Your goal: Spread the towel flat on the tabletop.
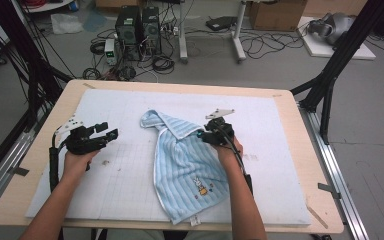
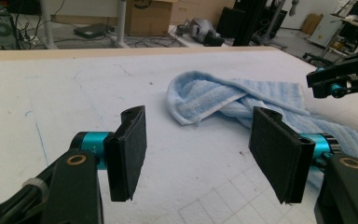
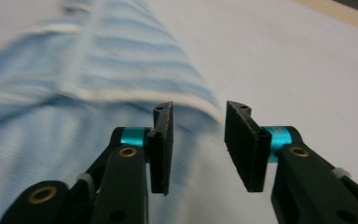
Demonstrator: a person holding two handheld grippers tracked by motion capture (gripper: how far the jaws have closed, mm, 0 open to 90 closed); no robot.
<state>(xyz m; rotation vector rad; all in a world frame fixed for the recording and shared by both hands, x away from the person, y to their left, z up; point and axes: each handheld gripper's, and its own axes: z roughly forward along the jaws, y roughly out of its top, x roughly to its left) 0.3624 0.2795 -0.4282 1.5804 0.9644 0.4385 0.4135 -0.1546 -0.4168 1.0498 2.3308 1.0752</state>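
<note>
Blur smears the light blue striped towel (image 3: 74, 79) in the right gripper view, so its weave and edges there are hard to make out. From the high view the towel (image 1: 187, 167) lies crumpled on the white mat (image 1: 280, 165), its far corner folded over. The right gripper (image 1: 207, 135) hovers at the towel's right edge, jaws partly apart, gripping nothing. The left gripper (image 1: 105, 131) sits well left of the towel, jaws spread wide and empty.
</note>
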